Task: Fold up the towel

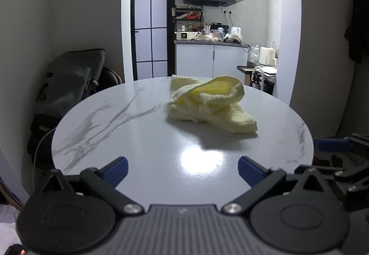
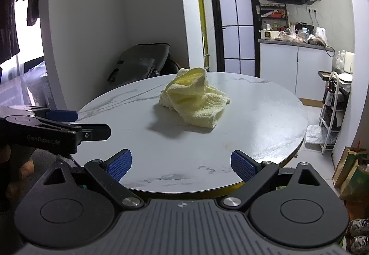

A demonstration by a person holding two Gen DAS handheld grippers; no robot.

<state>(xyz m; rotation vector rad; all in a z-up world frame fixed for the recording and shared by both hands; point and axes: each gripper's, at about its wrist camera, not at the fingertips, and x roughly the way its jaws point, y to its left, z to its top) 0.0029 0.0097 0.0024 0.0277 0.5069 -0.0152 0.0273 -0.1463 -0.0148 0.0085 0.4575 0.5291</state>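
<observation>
- Left wrist view: the yellow towel (image 1: 211,103) lies crumpled on the round marble table (image 1: 115,130), ahead of the left gripper (image 1: 183,170) and a little to its right, well apart from the fingertips
- The left gripper's blue pads (image 1: 116,169) stand wide apart with nothing between them; the right gripper (image 2: 181,166) is spread just as wide and holds nothing either
- The heap's long run goes from its raised, rumpled far end down to a flat flap (image 1: 237,122) pointing near and right, toward the right gripper's side
- From the right wrist view the towel (image 2: 196,100) sits almost dead ahead, so I'd judge the right hand better lined up for that flap, though neither looks clearly closer
- Only the right wrist view shows the left gripper (image 2: 76,121) from the side, hanging at the table's near-left rim; only the left wrist view shows the bright glare on the tabletop in front of the towel
</observation>
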